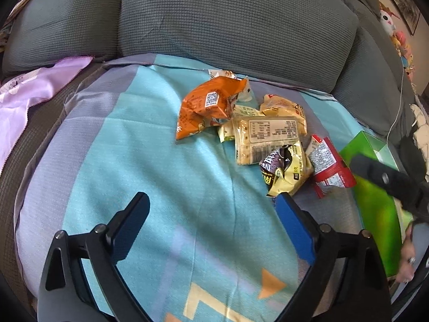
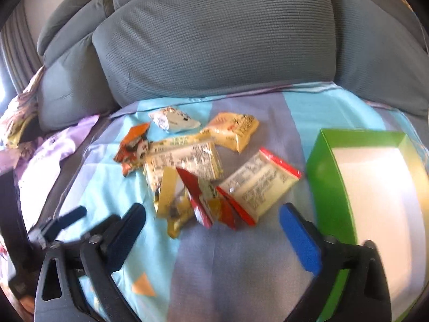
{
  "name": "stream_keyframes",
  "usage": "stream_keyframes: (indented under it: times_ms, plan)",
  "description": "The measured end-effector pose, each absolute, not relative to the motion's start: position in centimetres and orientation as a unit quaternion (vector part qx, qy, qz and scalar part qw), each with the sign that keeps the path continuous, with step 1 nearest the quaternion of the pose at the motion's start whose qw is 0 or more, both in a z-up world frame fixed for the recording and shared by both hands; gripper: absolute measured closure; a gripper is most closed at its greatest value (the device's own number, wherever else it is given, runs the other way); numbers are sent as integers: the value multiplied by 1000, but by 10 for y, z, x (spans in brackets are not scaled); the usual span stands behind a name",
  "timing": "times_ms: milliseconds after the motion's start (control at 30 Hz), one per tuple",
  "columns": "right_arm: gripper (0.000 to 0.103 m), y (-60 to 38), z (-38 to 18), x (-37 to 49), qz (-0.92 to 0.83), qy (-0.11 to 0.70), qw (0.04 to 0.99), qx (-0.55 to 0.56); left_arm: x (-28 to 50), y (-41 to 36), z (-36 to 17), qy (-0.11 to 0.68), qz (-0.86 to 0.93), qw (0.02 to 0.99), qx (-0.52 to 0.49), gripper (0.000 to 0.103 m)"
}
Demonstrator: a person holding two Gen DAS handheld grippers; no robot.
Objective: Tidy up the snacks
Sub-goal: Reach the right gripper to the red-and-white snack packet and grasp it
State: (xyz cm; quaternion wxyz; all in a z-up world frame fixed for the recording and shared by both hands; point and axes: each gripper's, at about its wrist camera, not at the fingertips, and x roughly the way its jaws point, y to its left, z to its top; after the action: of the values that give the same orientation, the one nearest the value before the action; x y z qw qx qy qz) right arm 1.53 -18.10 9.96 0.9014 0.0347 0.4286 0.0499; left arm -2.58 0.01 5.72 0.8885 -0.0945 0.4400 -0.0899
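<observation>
Several snack packets lie in a loose pile on a blue and grey cloth point(image 1: 112, 139) over a sofa seat. Among them are an orange packet point(image 1: 206, 107), a clear cracker pack point(image 1: 265, 136), a yellow packet point(image 1: 287, 171) and a red-edged packet point(image 1: 328, 165). A green box point(image 2: 375, 193) with a white inside stands open to the right of the pile. My left gripper point(image 1: 211, 198) is open and empty, above the cloth just short of the pile. My right gripper point(image 2: 211, 212) is open and empty, its jaws on either side of the nearest packets point(image 2: 198, 204), between the pile and the box.
Grey sofa cushions point(image 1: 236, 26) rise behind the pile. A lilac cloth point(image 1: 34, 88) lies at the left. Plush toys point(image 1: 388, 24) and a white cable point(image 1: 399, 99) are at the far right. The right gripper's finger point(image 1: 386, 179) crosses over the green box point(image 1: 375, 209).
</observation>
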Motion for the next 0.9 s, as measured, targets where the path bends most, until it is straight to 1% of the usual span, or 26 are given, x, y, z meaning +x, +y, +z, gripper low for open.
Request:
stream_keyframes:
  times_ms: [67,133,200,300,333,367,400,433,467,500,567,667,733,900]
  plan:
    - [26,-180,102,10,54,435,898,34,-25,-1,55,447,-94,884,-100,18]
    - [34,-180,101,22,75,447,890,54,-24,-1,54,451,-96,882,-101,21]
    - [36,-182,99,23,84,454,884,70,-25,0,53,451,-94,882,-99,21]
    - [40,-176,88,26,86,474,874,62,-26,0,51,452,-91,882,-99,21]
    - [43,-173,85,29,83,488,867,56,-26,1,51,454,-92,881,-101,21]
    - [51,-170,82,29,80,495,864,47,-26,1,51,455,-93,879,-103,21]
    - [55,-168,79,31,76,501,861,41,-25,2,51,456,-94,879,-105,21]
    - [63,-167,76,32,69,507,858,35,-25,3,50,457,-94,878,-107,21]
    - [69,-166,73,32,61,500,864,24,-25,4,50,458,-93,877,-107,21]
    - [73,-165,72,32,59,492,868,19,-25,6,50,459,-92,877,-109,21]
    - [75,-167,72,30,60,477,877,16,-25,8,51,459,-88,876,-114,21]
    - [84,-165,80,25,89,460,883,28,-24,14,52,458,-80,876,-124,21]
    - [88,-160,84,21,111,452,884,41,-24,18,53,458,-74,877,-129,21]
    - [88,-142,89,13,202,452,864,96,-24,31,56,455,-64,876,-148,21]
